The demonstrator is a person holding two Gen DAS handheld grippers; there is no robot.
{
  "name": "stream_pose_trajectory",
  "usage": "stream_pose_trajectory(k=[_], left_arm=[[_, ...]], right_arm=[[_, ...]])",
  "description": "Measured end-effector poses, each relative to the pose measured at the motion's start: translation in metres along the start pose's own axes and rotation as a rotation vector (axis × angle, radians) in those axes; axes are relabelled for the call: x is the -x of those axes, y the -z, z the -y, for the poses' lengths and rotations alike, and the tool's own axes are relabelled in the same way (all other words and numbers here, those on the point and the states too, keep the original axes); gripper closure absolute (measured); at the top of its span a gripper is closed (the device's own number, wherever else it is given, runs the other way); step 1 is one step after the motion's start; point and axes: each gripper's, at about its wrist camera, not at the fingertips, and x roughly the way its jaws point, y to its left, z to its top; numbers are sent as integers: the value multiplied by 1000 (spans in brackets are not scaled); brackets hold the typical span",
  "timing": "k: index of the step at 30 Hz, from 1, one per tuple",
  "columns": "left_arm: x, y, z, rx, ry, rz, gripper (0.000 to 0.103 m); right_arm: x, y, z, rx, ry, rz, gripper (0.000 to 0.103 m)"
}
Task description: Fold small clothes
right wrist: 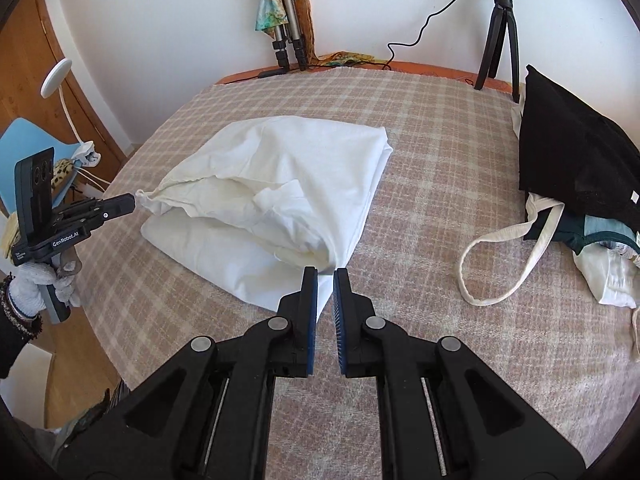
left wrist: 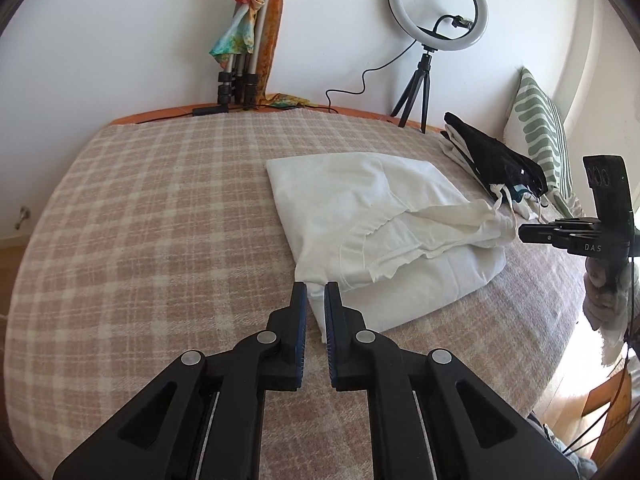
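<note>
A white garment lies folded over on the plaid bed cover; it also shows in the right wrist view. My left gripper is at the garment's near corner, jaws narrowly apart with white cloth between the tips. In the right wrist view the left gripper touches the garment's left corner. My right gripper is at the garment's near right corner, jaws narrowly apart with cloth between them. In the left wrist view the right gripper touches the garment's right edge.
A pile of clothes with a black piece on top and a white strap lies at the bed's right side. A ring light on a tripod, folded stands and a striped pillow stand along the wall.
</note>
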Motion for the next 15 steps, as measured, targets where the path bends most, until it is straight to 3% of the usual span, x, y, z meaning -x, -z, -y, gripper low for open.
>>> stream_pose_trajectory(k=[3, 5, 7, 10, 15], left_arm=[[10, 1, -15, 90, 31, 9, 91], [8, -1, -27, 175, 66, -3, 86], [0, -4, -36, 266, 104, -21, 80], [-17, -5, -45, 386, 144, -70, 63], [-38, 3, -55, 543, 230, -117, 63]], right_arm=[[8, 7, 18, -102, -60, 9, 77], [7, 8, 29, -190, -115, 21, 55], [1, 7, 40, -286, -174, 21, 54], [-12, 7, 52, -415, -271, 11, 54], [-35, 10, 58, -524, -329, -29, 54]])
